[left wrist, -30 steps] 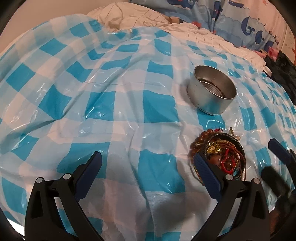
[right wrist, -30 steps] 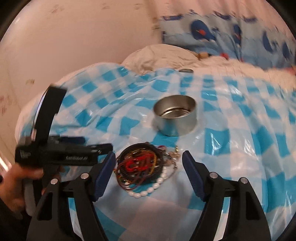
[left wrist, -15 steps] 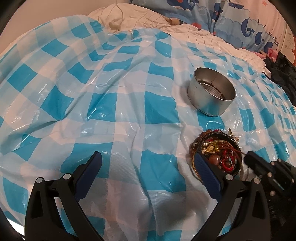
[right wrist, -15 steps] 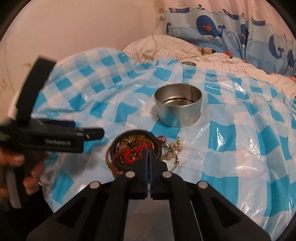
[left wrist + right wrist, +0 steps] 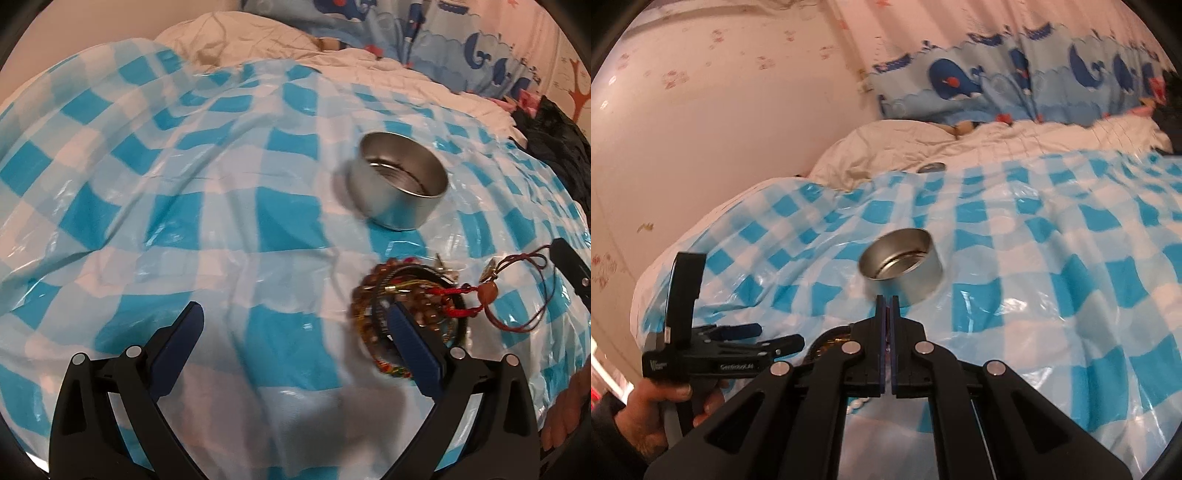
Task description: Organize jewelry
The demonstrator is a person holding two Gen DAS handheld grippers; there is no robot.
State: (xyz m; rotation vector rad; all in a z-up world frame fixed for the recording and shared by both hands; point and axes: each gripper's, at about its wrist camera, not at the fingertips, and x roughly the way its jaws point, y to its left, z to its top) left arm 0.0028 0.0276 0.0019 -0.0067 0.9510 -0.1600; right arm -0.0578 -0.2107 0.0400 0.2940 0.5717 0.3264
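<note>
- A blue-checked plastic sheet covered the bed.
- The left claw gaped wide beside the bracelet pile.
- The right claw was pinched on a red cord necklace, a round tin just ahead.

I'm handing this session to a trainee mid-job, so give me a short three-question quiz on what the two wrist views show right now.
1. True or false: the round metal tin already has jewelry in it.
2. Which gripper is drawing the red cord bracelet out of the jewelry pile? A) left gripper B) right gripper
3. Fill in: the left gripper's jaws stand ____.

Key:
1. False; only bare metal shows inside the tin.
2. B; its jaws are pressed together in its own view, and in the left wrist view the cord stretches off the pile toward it.
3. Open, one blue finger in front of the pile, holding nothing.
</note>
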